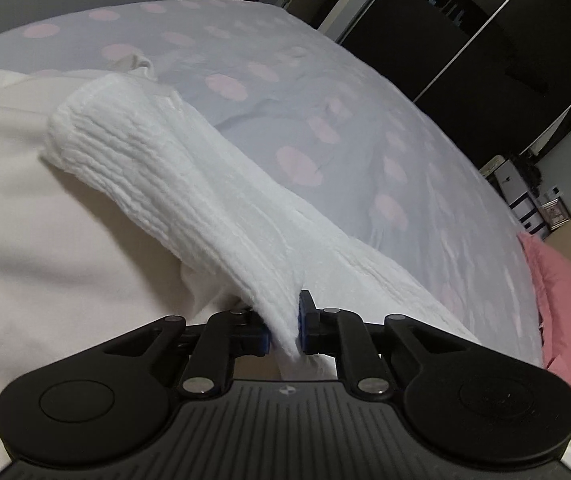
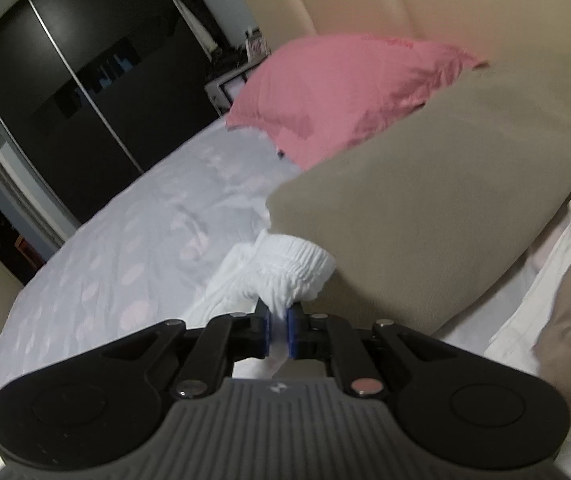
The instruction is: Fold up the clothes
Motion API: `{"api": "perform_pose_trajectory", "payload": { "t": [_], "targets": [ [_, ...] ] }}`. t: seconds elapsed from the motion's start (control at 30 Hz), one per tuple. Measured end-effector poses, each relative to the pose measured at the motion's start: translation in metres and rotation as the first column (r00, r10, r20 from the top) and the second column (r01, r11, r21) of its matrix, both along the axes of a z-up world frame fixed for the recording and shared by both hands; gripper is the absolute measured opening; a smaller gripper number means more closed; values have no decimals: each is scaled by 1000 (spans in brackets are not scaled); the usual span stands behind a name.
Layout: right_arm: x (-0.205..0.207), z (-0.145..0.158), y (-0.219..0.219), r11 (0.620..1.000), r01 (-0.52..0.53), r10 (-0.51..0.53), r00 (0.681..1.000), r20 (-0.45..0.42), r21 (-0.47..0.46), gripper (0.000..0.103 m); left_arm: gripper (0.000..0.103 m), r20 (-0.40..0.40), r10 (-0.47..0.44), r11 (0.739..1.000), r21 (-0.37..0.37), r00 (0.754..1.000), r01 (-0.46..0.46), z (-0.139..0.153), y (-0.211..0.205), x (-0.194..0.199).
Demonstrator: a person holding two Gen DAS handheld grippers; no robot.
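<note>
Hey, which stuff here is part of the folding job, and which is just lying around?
Job: white ribbed knit garment, clamped in left tool and right tool.

Lying about: pink pillow, olive-beige cushion, lilac sheet with pink spots.

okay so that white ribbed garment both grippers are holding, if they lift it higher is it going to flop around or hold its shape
Probably floppy: the white garment drapes and sags from the left gripper, and bunches into gathers at the right gripper. It looks light, since thin pinched edges carry it. The ribbed knit seems grippy, so slipping from the shut jaws appears unlikely.
</note>
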State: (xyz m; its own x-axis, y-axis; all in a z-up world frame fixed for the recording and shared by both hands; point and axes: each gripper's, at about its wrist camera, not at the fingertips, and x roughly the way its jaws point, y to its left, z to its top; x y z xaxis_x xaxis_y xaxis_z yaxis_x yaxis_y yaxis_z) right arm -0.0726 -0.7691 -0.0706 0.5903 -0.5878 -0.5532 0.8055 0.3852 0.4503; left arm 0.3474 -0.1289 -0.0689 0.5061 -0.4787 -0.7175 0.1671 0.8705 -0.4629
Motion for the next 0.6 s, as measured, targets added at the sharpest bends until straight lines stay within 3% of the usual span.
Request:
{"api": "perform_pose_trajectory", "payload": {
  "t": [0.4, 0.6],
  "targets": [
    [-86, 31, 46, 996, 23, -15, 996, -93, 87, 9, 6, -7, -40, 996, 85, 999, 40, 36, 39, -70],
    [-147, 57, 79, 998, 48, -43, 995, -94, 46, 9, 5, -39, -80, 994, 76, 996, 83, 37, 45, -111]
  ]
}}
